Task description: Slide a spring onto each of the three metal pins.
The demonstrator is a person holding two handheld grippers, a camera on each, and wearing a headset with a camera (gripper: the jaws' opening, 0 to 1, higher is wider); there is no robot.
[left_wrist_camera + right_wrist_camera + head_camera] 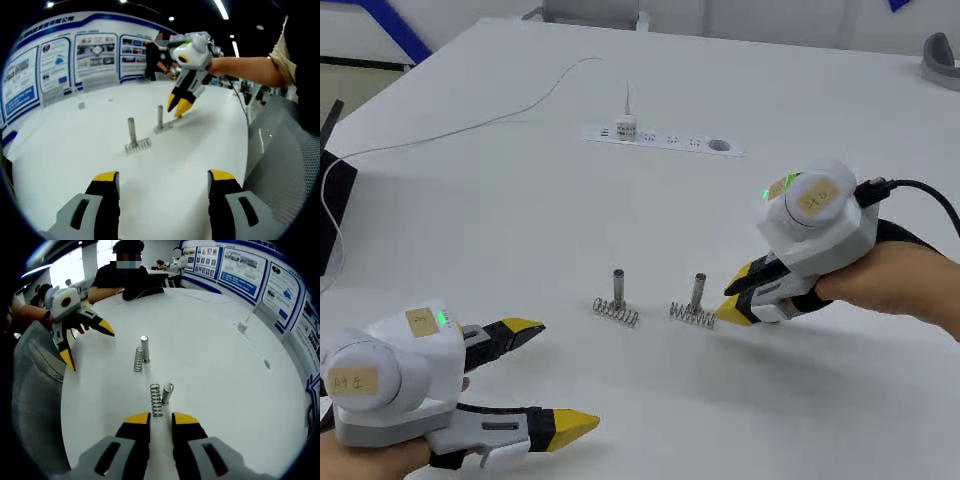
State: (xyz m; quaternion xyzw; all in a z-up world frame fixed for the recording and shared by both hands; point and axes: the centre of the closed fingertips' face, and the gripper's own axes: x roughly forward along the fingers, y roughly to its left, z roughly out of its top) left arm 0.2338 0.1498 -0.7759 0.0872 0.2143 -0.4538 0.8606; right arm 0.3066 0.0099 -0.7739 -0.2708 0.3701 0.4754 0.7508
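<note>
Left tongs [567,374]: nearest, spread wide, empty. Right tongs [725,300]: narrow, empty, tips just beside right spring [692,316]. Left spring [616,313]: lies on tabletop [520,200] at foot of upright pin [619,288]. Springs likely light, squashy, prone to roll; grip gently mid-coil.

The left gripper [555,378] lies low over the near left corner of the bench [520,220], held from behind by the left hand [370,462], its two yellow-tipped jaws spread wide and pointing toward the middle with nothing between them. The right gripper [735,295] comes in from the right edge, gripped by the right hand [890,280] on a bare forearm [240,70]. It is tilted downward so its yellow tips sit right at the bench surface, its jaws drawn close with only a narrow gap and nothing clamped.
</note>
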